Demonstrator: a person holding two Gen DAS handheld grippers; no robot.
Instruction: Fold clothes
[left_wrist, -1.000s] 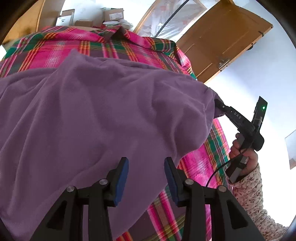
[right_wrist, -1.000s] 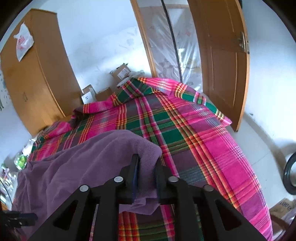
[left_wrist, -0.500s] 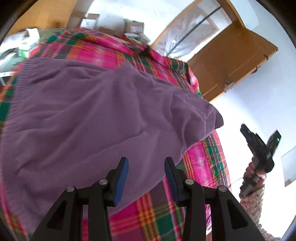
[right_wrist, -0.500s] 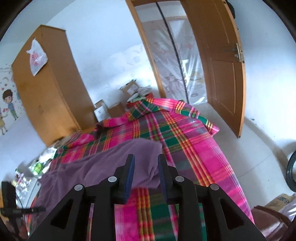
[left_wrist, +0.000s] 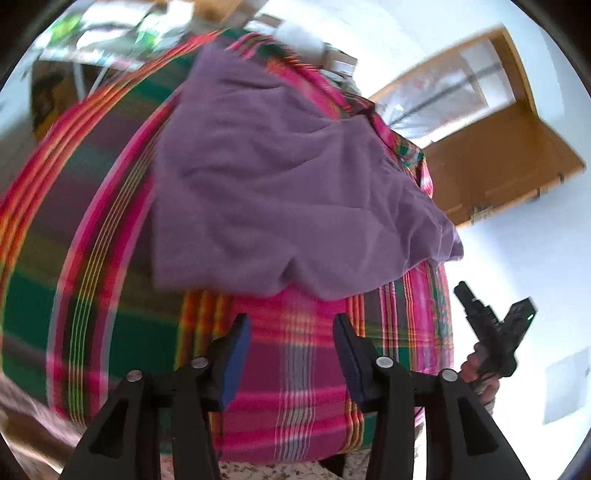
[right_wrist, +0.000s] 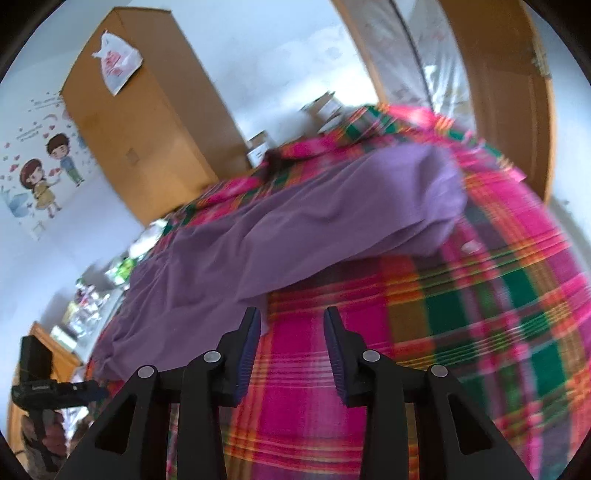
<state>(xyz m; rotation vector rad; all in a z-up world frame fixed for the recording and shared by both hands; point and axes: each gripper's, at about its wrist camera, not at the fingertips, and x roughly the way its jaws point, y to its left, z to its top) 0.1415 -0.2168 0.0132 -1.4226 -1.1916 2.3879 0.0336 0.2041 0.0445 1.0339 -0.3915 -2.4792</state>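
Observation:
A purple garment (left_wrist: 280, 192) lies folded over on a bed with a pink, green and orange plaid cover (left_wrist: 295, 347). It shows in the right wrist view as a long purple mound (right_wrist: 295, 229). My left gripper (left_wrist: 291, 350) is open and empty, held back from the garment's near edge above the plaid cover. My right gripper (right_wrist: 291, 339) is open too, with nothing between its fingers, just off the garment's near edge. The right gripper (left_wrist: 491, 332) also appears at the right of the left wrist view, held in a hand.
A wooden wardrobe (right_wrist: 147, 122) stands against the far wall, with a plastic bag (right_wrist: 116, 62) on it. An open wooden door (left_wrist: 509, 162) and a plastic-covered doorway (right_wrist: 417, 59) lie beyond the bed. Cardboard boxes (right_wrist: 325, 110) sit past the bed's far end. The plaid cover (right_wrist: 480, 314) is bare on the right.
My right gripper has let go of the purple garment's corner and opened wide. Both grippers have drawn back from the garment, which now lies slack on the bed.

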